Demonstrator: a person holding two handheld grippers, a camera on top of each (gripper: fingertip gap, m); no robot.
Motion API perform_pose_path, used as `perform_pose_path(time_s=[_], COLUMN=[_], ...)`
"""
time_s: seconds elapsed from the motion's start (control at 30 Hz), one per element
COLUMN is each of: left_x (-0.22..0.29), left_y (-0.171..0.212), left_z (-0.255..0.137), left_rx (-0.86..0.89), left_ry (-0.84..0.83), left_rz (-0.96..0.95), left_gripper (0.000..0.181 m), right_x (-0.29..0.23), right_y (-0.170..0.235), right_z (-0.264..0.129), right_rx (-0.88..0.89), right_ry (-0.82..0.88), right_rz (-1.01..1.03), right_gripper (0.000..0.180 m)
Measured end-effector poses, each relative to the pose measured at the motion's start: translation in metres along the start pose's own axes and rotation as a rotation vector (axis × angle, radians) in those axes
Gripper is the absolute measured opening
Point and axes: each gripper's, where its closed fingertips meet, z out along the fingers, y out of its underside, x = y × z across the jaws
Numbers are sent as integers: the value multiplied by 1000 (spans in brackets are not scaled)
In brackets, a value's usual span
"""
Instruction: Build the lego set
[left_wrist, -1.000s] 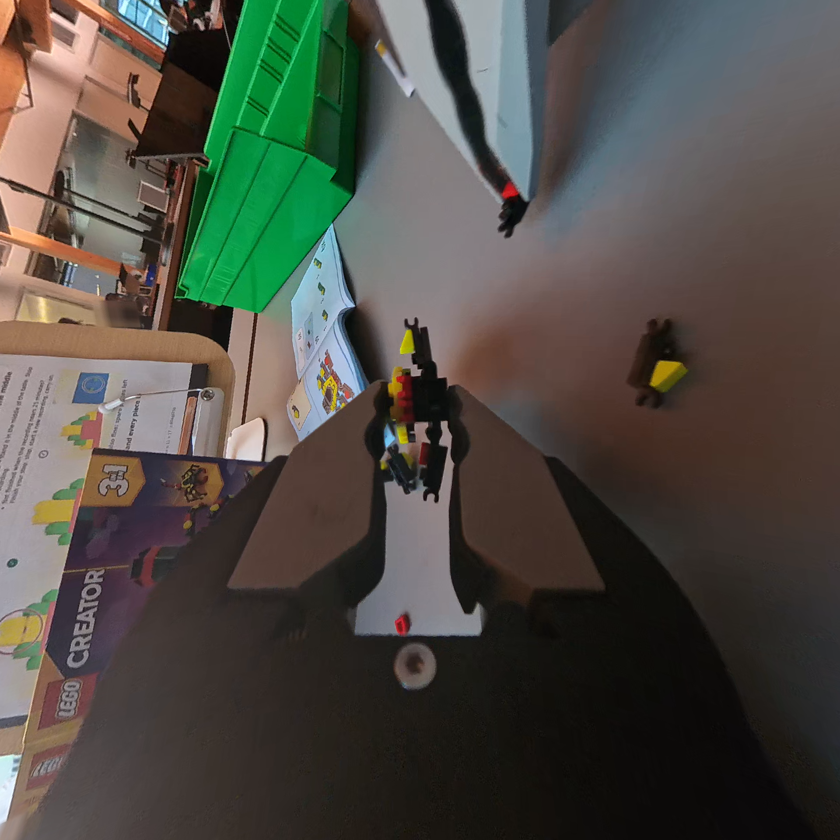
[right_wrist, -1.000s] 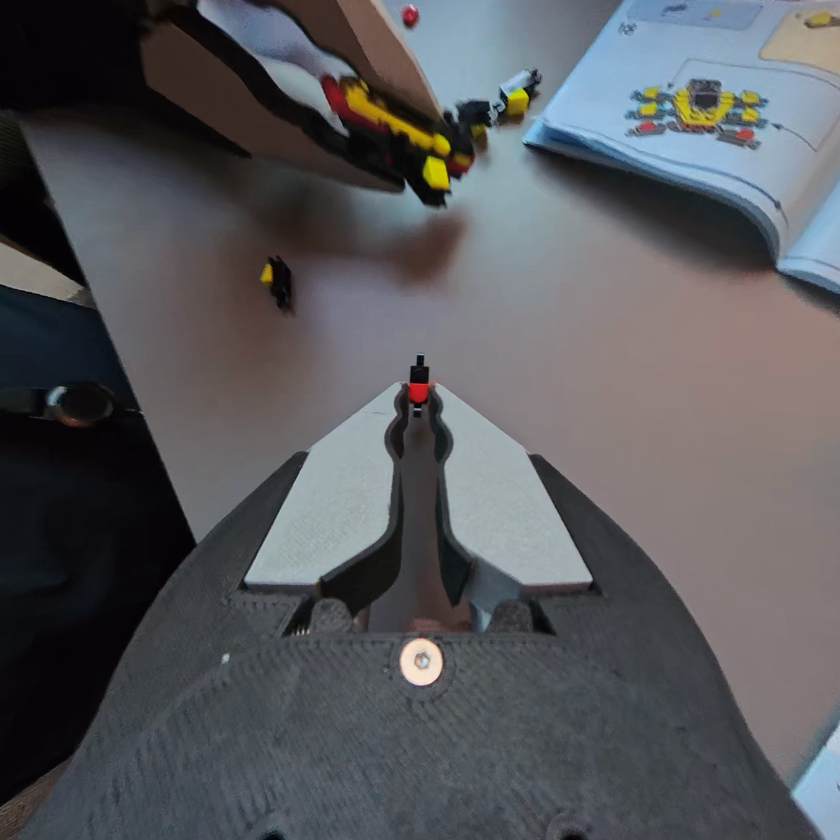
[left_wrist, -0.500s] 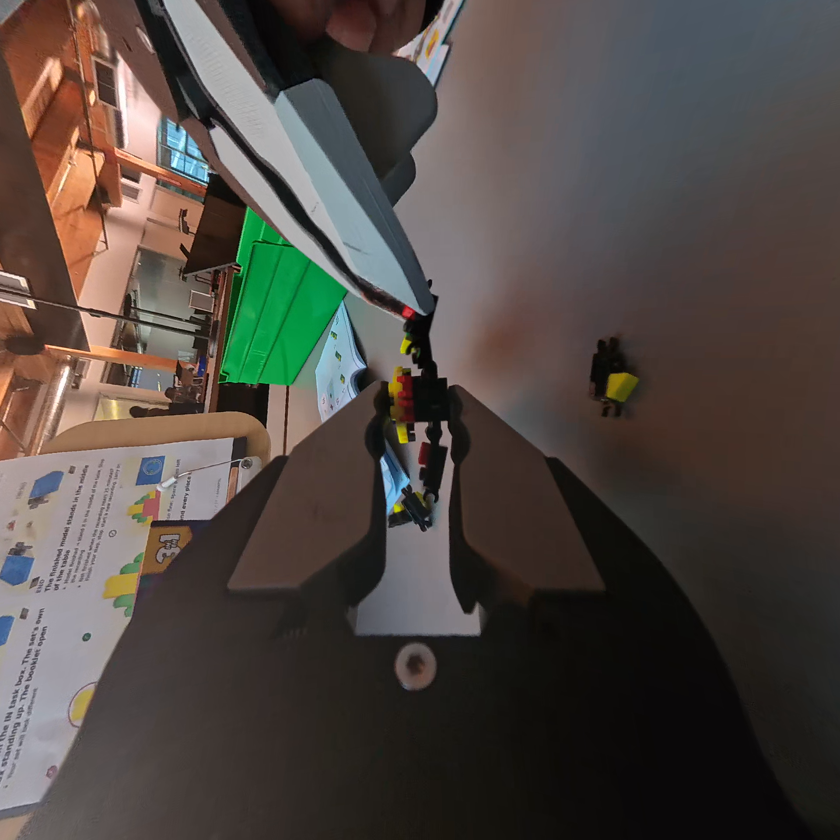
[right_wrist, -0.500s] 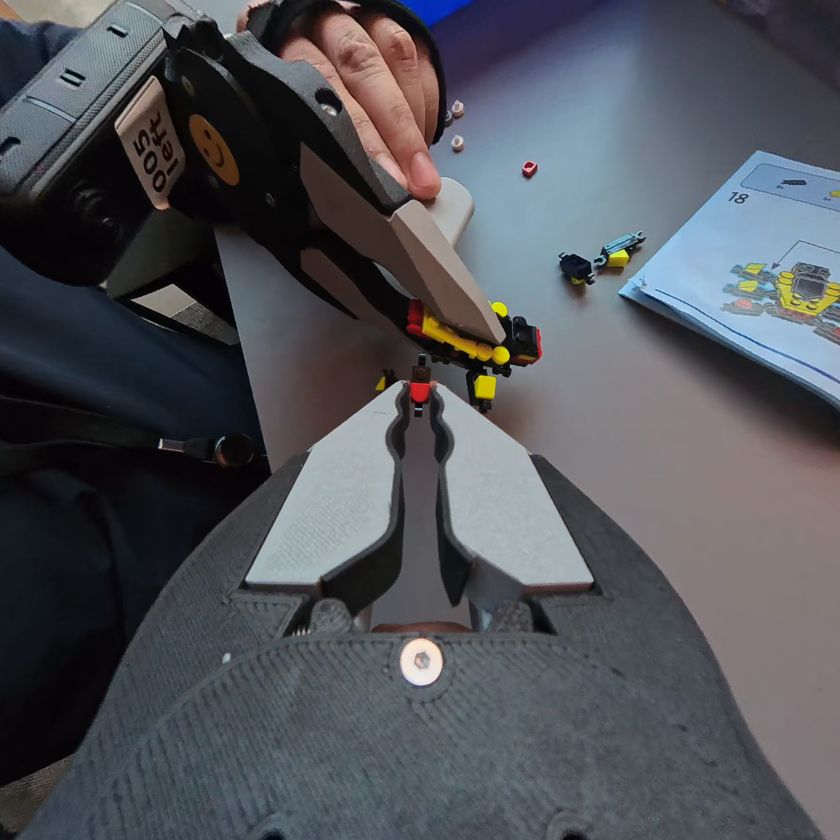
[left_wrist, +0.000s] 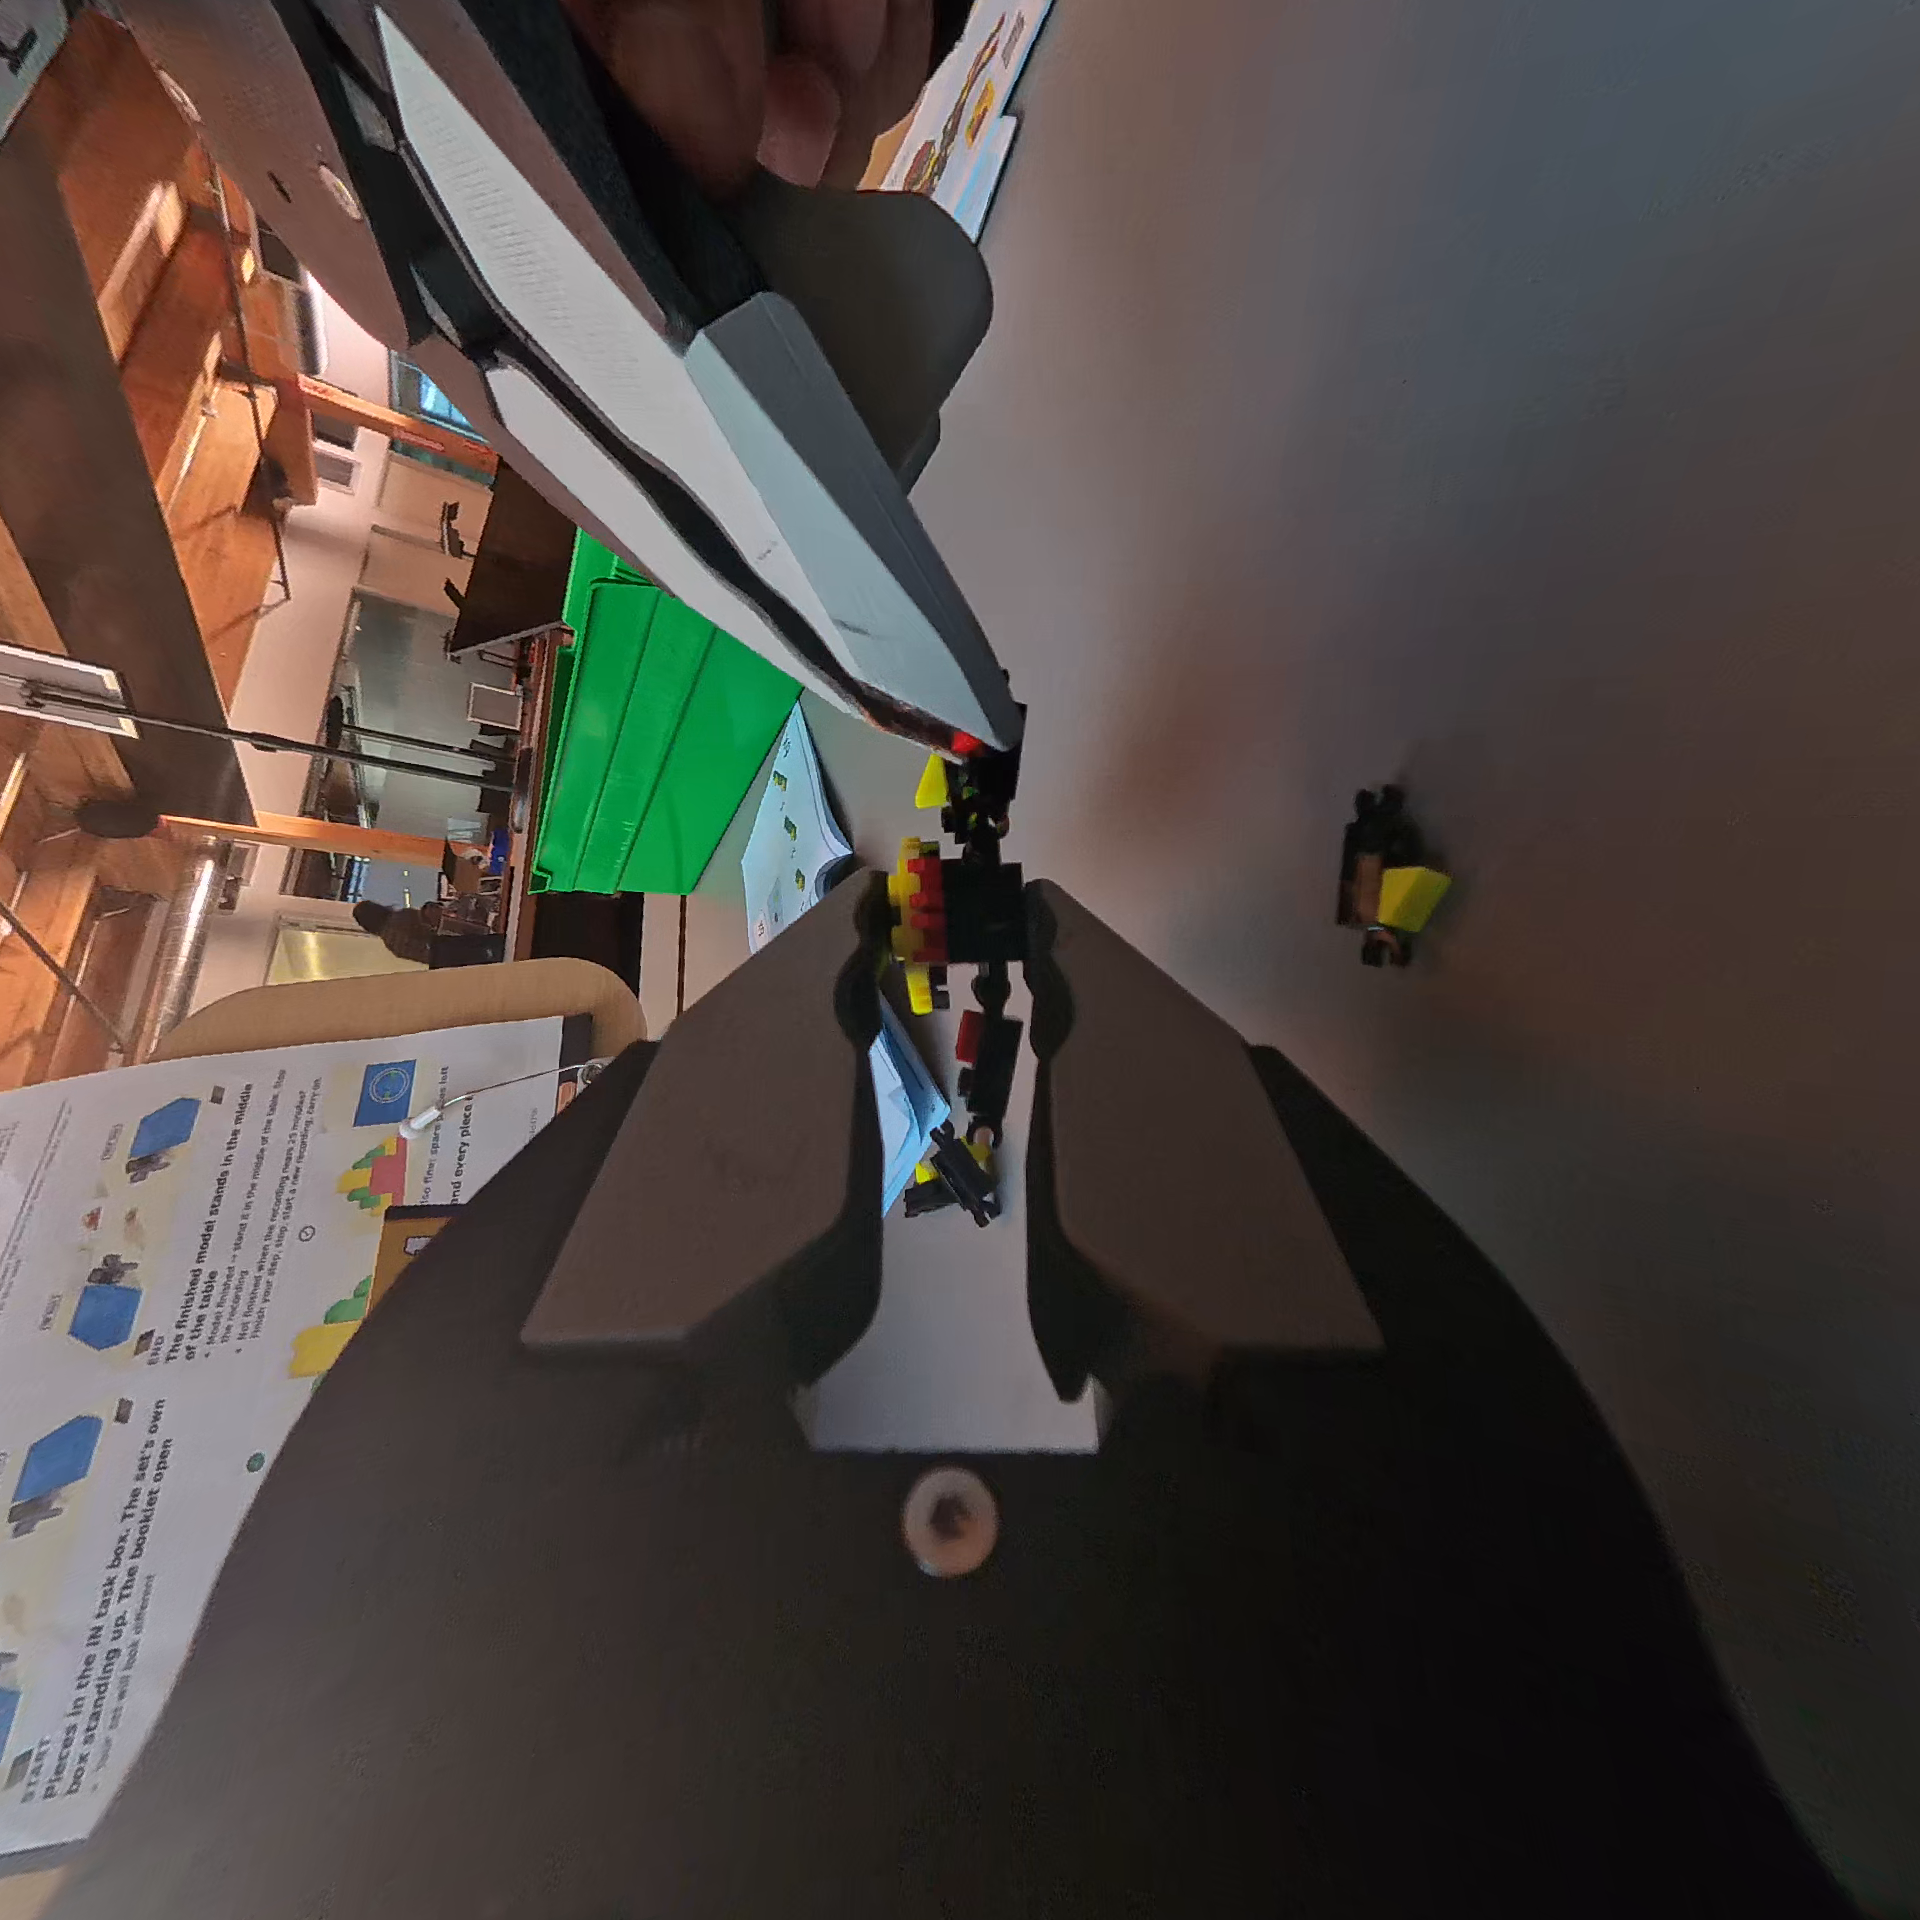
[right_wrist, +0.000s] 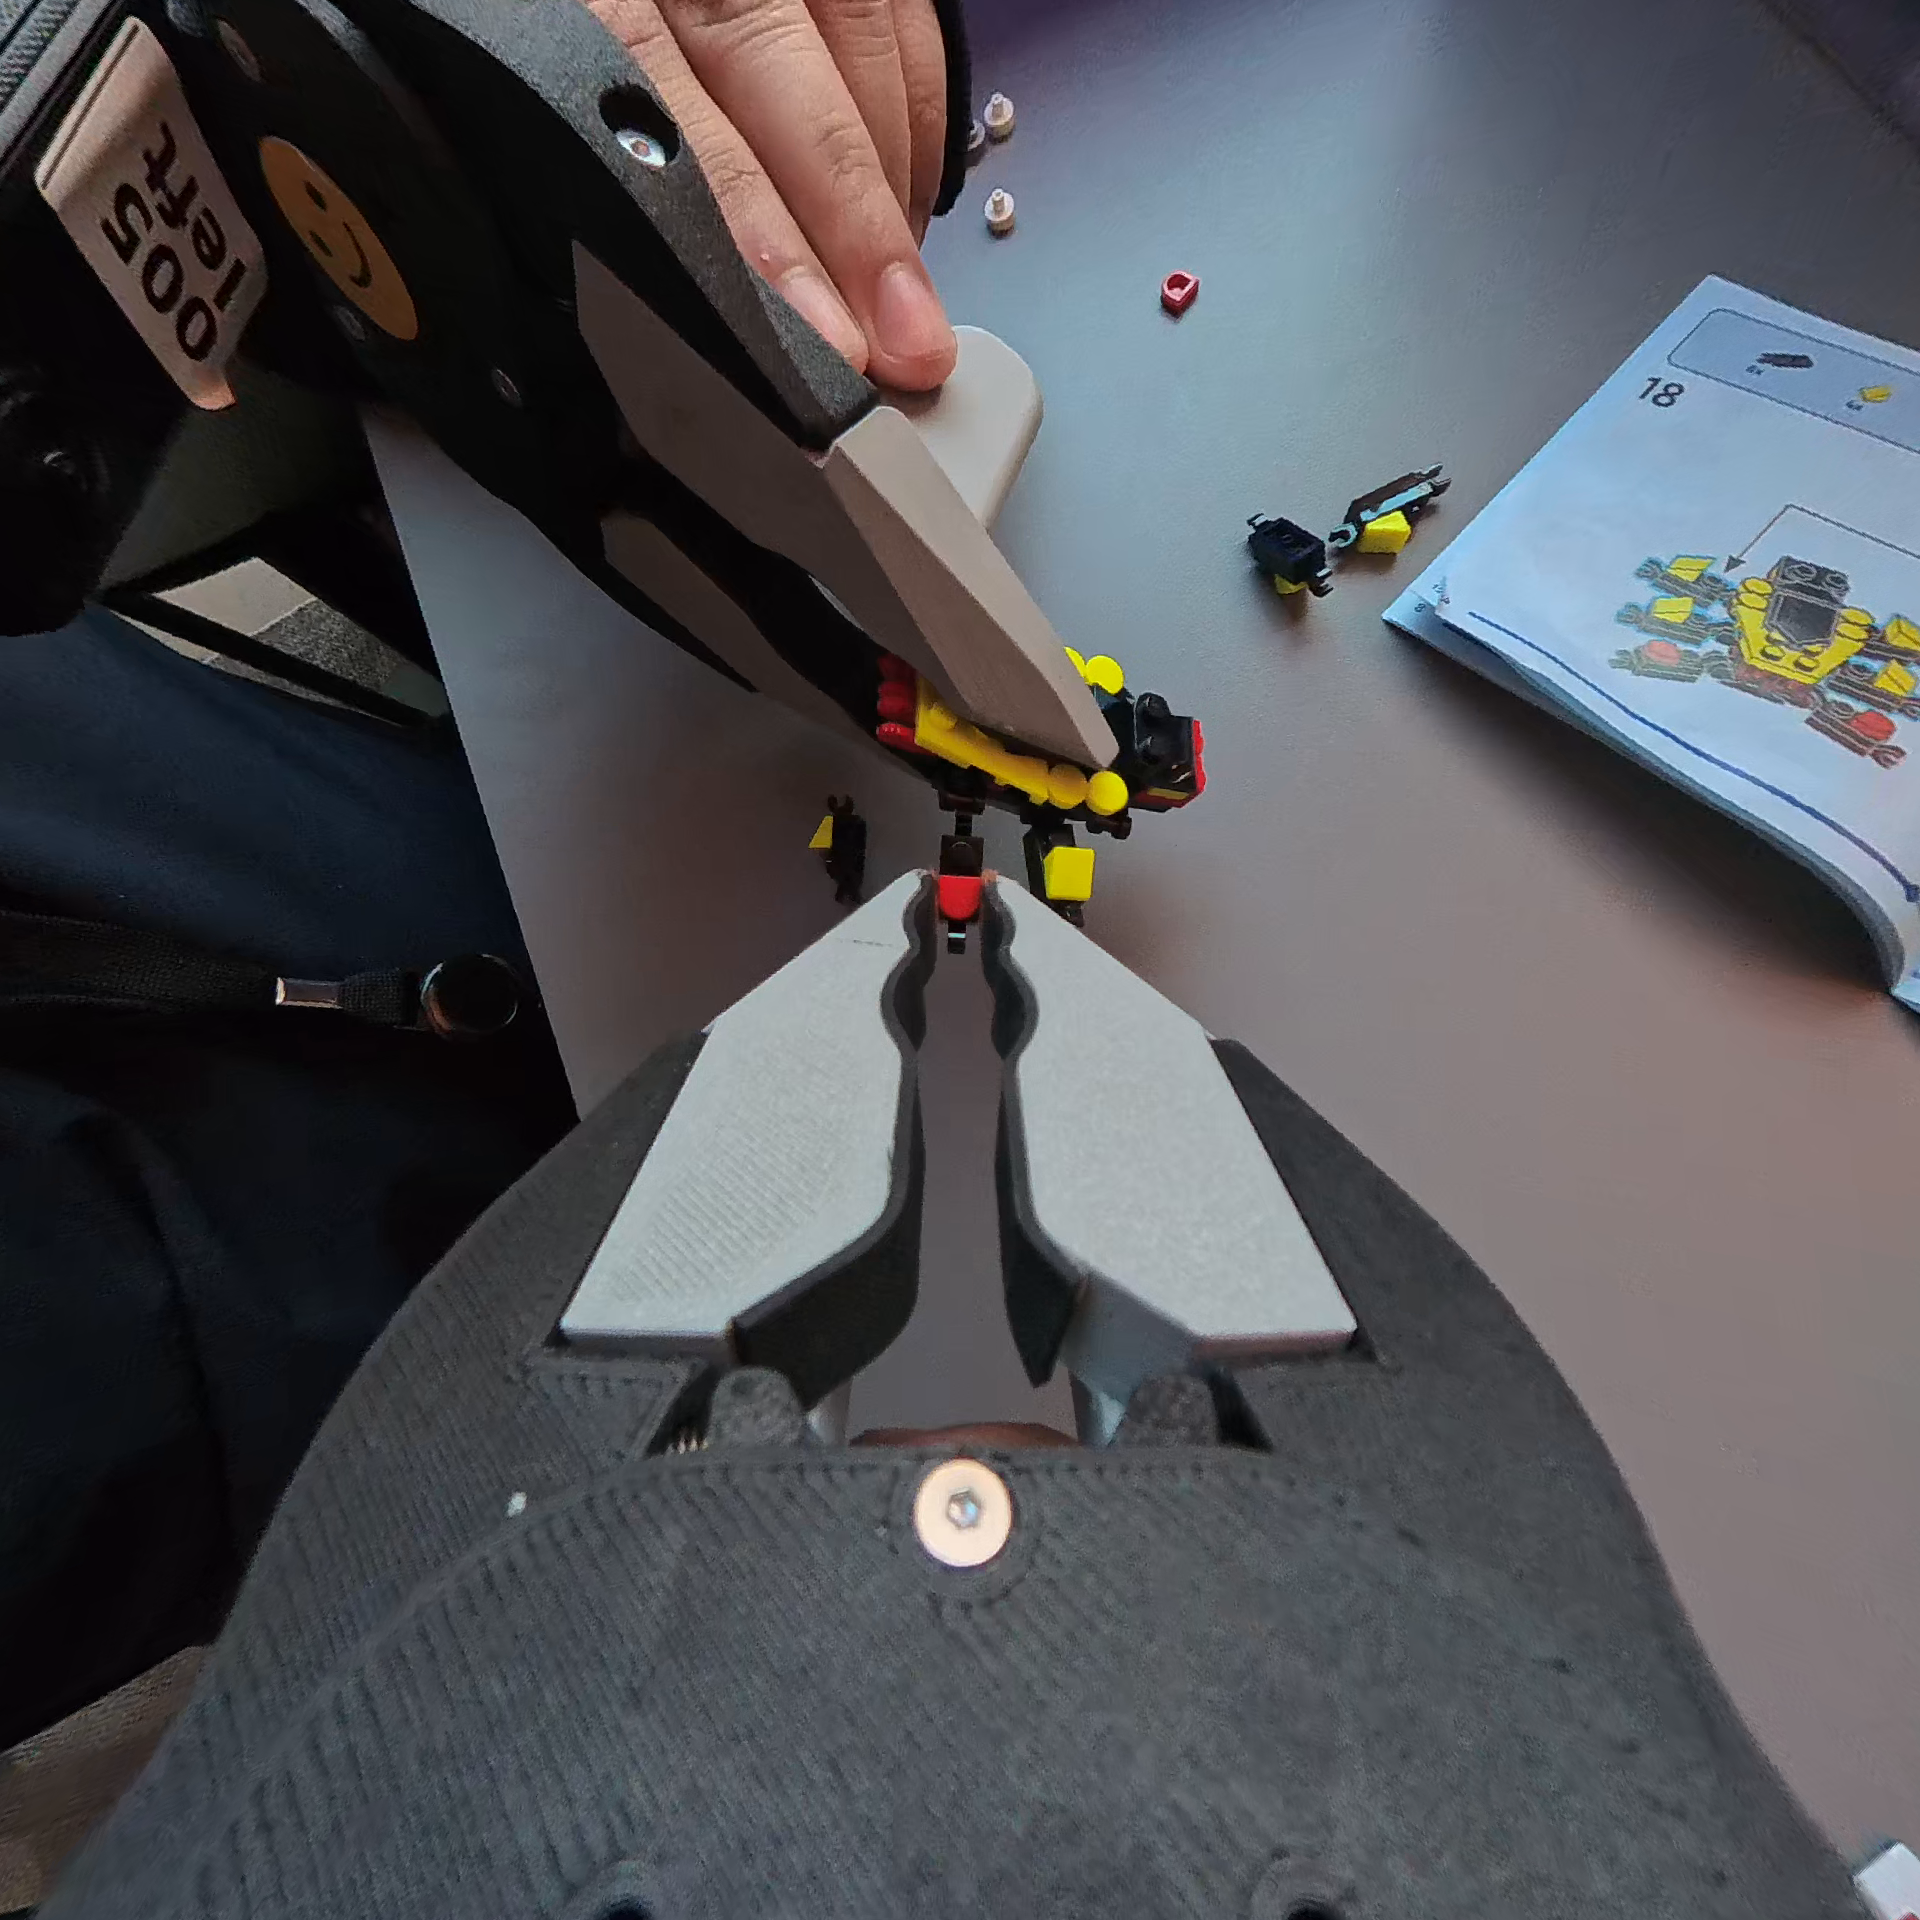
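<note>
Mating: left gripper clamps model aloft; right gripper pinches red-black leg at its socket for joining.

I am working in what looks like an open office or lab-style workspace. In the upper left of my left wrist view, beyond the grey worktop, I see wooden beams, glass partitions and dark desks further back. Green plastic bins stand at the worktop's far edge. A printed instruction sheet on a clipboard lies at the lower left, which suggests an organised recording session rather than a home.
</note>
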Motion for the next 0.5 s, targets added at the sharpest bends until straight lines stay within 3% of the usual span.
perform_pose_path(time_s=[0.5], left_x=[1], left_y=[-2], left_z=[0], left_rx=[6], left_ry=[-2], left_rz=[4], left_gripper=[22], right_x=[0], right_y=[-1], right_z=[-3], right_rx=[26], right_ry=[-22], right_rz=[-23], right_gripper=[6])
